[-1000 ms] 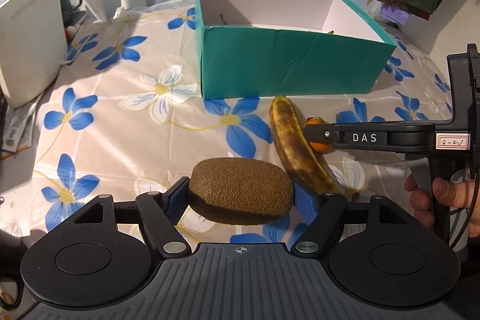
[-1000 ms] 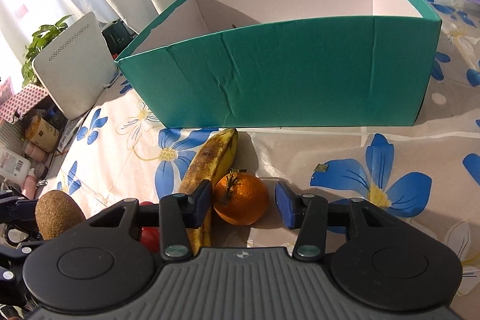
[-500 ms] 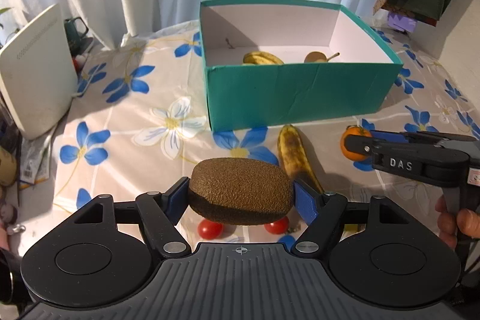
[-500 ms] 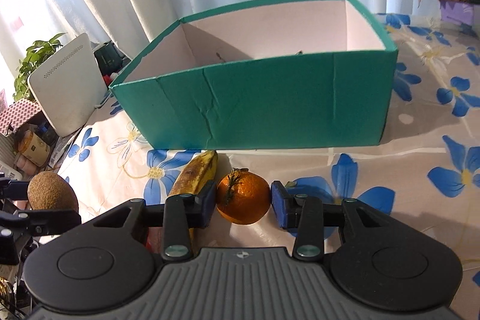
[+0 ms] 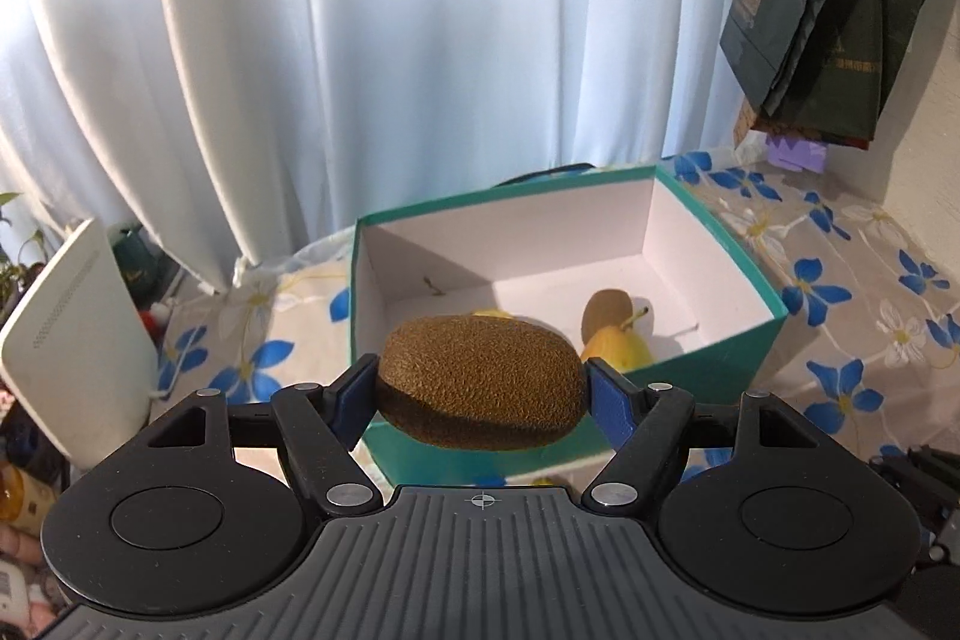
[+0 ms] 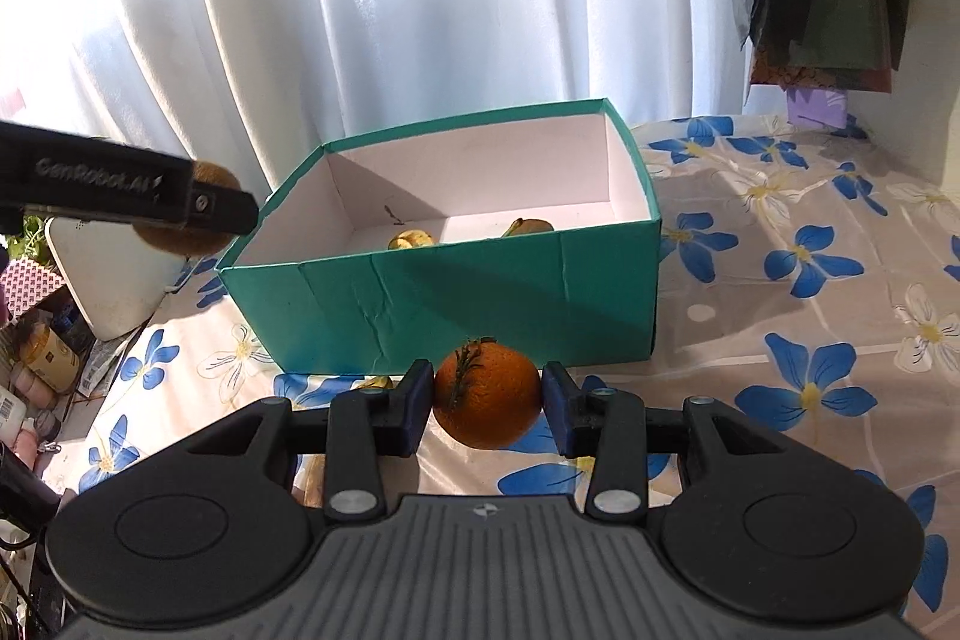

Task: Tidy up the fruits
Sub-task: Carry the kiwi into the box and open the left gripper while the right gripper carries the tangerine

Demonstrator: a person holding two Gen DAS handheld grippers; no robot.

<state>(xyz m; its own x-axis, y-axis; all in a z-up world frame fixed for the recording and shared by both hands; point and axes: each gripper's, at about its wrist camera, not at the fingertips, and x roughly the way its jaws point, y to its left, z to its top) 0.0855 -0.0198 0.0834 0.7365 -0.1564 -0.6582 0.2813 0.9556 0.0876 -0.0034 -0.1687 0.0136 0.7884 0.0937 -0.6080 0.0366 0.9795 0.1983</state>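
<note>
Looking along the left gripper (image 5: 480,394): clamped on a kiwi (image 5: 480,381), held above the near wall of the teal box (image 5: 774,316); inside, a second kiwi (image 5: 607,311) and a yellow pear (image 5: 618,349), plainly seen only from here. Probably mid-carry; next, forward past the rim, down, then release.

From the right wrist: right gripper (image 6: 487,405) closed on an orange (image 6: 487,397), raised off the floral tablecloth (image 6: 810,340) just short of the box front. Shows the left tool from the side, out to the left of the box.

Sunlit white curtains (image 5: 360,40) behind a floral tablecloth (image 6: 810,340).
</note>
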